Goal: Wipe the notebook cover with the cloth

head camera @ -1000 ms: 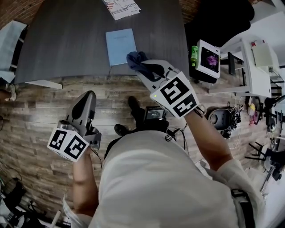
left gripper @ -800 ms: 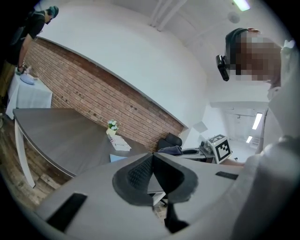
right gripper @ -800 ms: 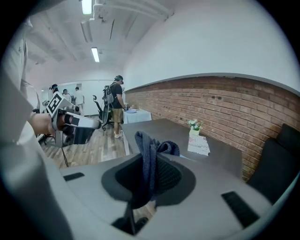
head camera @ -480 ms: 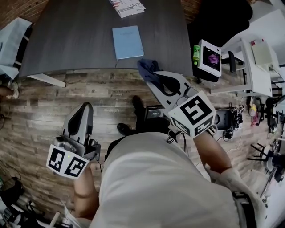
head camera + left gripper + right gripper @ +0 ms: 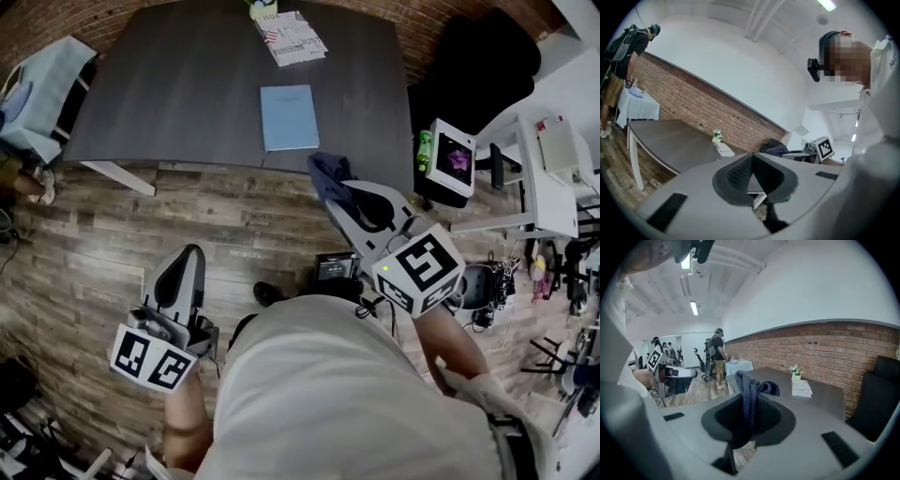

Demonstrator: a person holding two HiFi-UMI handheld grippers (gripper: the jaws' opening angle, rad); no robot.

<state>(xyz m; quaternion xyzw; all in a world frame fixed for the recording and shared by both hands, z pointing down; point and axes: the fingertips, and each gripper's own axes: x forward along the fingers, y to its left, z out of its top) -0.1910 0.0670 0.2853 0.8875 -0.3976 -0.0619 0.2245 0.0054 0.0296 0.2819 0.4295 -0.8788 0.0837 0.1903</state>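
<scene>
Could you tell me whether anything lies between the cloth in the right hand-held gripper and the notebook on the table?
Nothing visible does. In the head view only bare tabletop shows between the cloth, pinched in the right hand-held gripper, and the blue notebook; the printed paper lies beyond it.

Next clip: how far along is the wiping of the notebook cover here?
Done: the cloth is picked up and clamped in the jaws of the right gripper. In hand: it is held at the near edge of the table, clear of the blue notebook. Left: nothing touches the cover; whether it was wiped can't be told. The left gripper is shut, empty.
</scene>
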